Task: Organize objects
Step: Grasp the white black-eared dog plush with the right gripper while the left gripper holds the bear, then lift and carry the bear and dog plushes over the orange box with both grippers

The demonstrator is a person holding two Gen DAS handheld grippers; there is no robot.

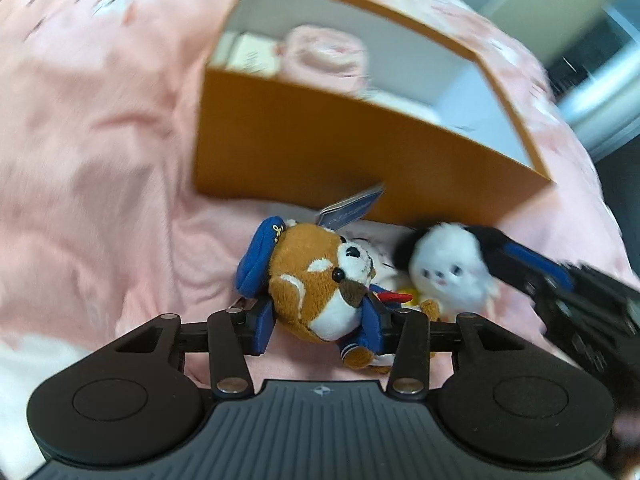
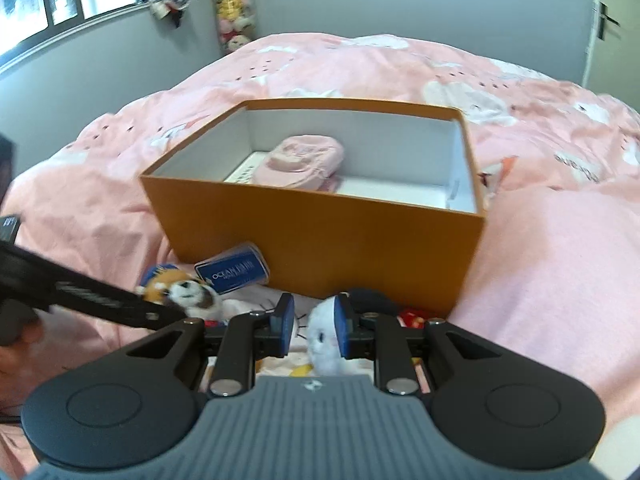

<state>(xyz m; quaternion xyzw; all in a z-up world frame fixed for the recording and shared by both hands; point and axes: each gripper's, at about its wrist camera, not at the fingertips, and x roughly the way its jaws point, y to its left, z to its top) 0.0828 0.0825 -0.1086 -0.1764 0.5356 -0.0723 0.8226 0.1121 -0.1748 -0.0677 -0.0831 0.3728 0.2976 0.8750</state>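
A brown and white plush [image 1: 320,280] with a blue cap and a blue tag lies on the pink bedspread in front of an open orange box [image 1: 320,148]. My left gripper [image 1: 320,320] has its blue pads on either side of this plush. A white fluffy plush [image 1: 444,268] lies to its right. In the right wrist view my right gripper [image 2: 312,328] straddles the white plush [image 2: 324,336]; the right pad touches it and a gap remains on the left. The brown plush [image 2: 180,288] and box [image 2: 320,240] also show there.
The box holds a pink pouch [image 2: 304,160] and a white card. The pink bedspread [image 2: 540,240] surrounds the box. A small red item [image 2: 412,316] lies by the box's front wall. A window and a column of plush toys [image 2: 236,4] stand at the far wall.
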